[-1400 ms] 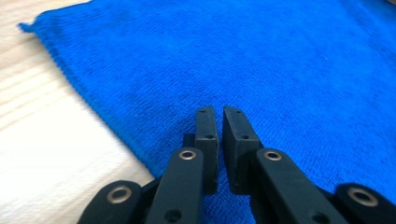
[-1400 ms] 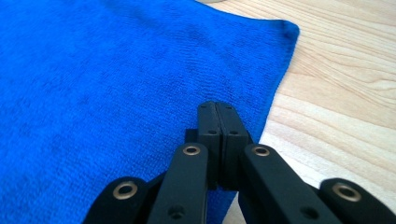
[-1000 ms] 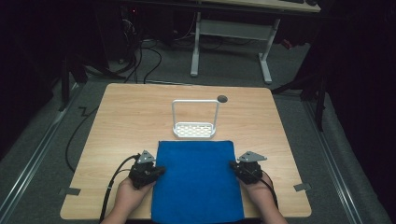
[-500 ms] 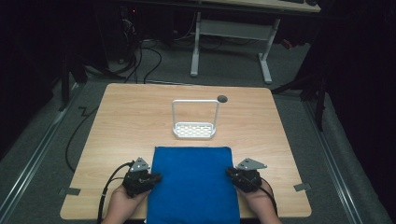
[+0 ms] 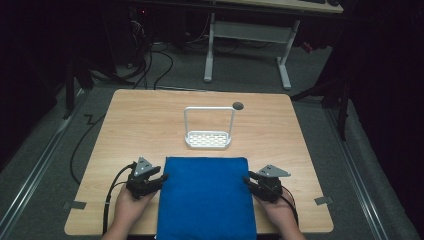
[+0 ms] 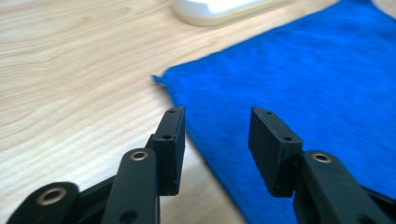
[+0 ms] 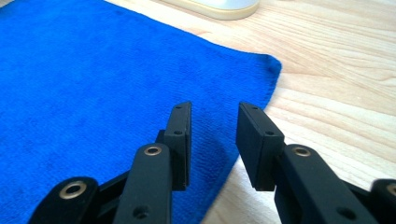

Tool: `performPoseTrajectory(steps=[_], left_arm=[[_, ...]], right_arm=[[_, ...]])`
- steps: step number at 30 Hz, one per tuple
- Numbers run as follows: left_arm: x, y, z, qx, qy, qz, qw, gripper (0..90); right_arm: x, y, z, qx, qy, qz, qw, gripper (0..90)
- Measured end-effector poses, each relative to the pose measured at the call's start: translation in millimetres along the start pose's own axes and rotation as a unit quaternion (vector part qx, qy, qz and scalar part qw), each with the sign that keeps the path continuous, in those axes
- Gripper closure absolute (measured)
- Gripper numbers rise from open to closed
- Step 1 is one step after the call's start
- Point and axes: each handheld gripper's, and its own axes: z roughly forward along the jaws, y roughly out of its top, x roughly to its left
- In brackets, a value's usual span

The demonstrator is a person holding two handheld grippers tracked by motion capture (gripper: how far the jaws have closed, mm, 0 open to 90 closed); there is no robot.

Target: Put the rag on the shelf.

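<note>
A blue towel [image 5: 206, 195] lies flat on the near half of the wooden table [image 5: 140, 125], its front edge hanging over the table's front. My left gripper [image 5: 164, 177] is open at the towel's left edge, jaws straddling that edge in the left gripper view [image 6: 215, 140]. My right gripper [image 5: 246, 180] is open at the towel's right edge, and the right gripper view [image 7: 212, 140] has the towel's [image 7: 93, 84] edge running between its jaws. In the left gripper view the towel [image 6: 303, 79] spreads to the right. Nothing is held in either gripper.
A white wire rack [image 5: 208, 129] with a perforated base stands upright just beyond the towel, at the table's middle. A dark round hole [image 5: 238, 105] sits behind it. A desk frame and cables stand on the floor beyond the table.
Both grippers have come back toward the table's front along the towel's sides, and the towel has slid nearer with them, its far edge now farther from the rack.
</note>
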Motion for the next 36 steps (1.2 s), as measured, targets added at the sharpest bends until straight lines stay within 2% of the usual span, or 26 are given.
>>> performPoseTrajectory(steps=[4, 6, 11, 15, 17, 22, 25, 28, 30, 33, 36], left_arm=[[7.7, 4.4, 10.1, 0.015, 0.001, -0.029, 0.9995, 53.7], [9.6, 5.3, 14.8, 0.013, 0.012, -0.03, 0.9994, 57.7], [12.0, 13.8, 28.1, 0.022, 0.004, -0.032, 0.9992, 55.9], [17.6, 23.1, 39.4, 0.019, -0.003, -0.045, 0.9988, 55.3], [19.7, 27.0, 45.7, 0.025, -0.002, -0.047, 0.9986, 55.6], [24.7, 29.5, 53.7, 0.029, 0.007, -0.061, 0.9977, 65.0], [21.2, 28.9, 54.2, 0.029, 0.021, -0.045, 0.9983, 69.7], [14.3, 27.8, 54.6, 0.03, 0.028, -0.015, 0.999, 75.8], [11.2, 27.2, 54.7, 0.03, 0.029, -0.002, 0.9991, 80.3], [11.9, 26.7, 54.3, 0.031, 0.02, -0.002, 0.9993, 84.7], [13.4, 25.8, 53.6, 0.03, 0.01, -0.008, 0.9995, 86.3]], right_arm=[[-2.0, 0.8, -1.9, -0.002, -0.003, -0.009, 1.0, 63.1], [-4.0, 1.1, -2.5, -0.004, -0.001, -0.012, 0.9999, 61.6], [-6.6, 2.6, -3.5, -0.005, 0.002, -0.007, 1.0, 57.4], [-7.2, 2.3, -2.9, -0.004, 0.004, -0.009, 0.9999, 55.5], [-8.0, 2.3, -3.2, -0.005, 0.005, -0.01, 0.9999, 55.7], [-10.9, 2.5, -3.2, -0.007, 0.014, -0.007, 0.9999, 55.7], [-11.6, 1.6, -2.2, -0.007, 0.014, -0.007, 0.9999, 55.7], [-12.7, 1.7, 0.1, -0.007, 0.01, -0.005, 0.9999, 54.0], [-15.0, 2.9, 1.9, -0.011, 0.005, 0.002, 0.9999, 53.5], [-17.4, 6.4, 5.6, -0.011, 0.003, 0.019, 0.9998, 54.5], [-17.2, 12.7, 12.2, -0.007, -0.004, 0.018, 0.9998, 56.1]])
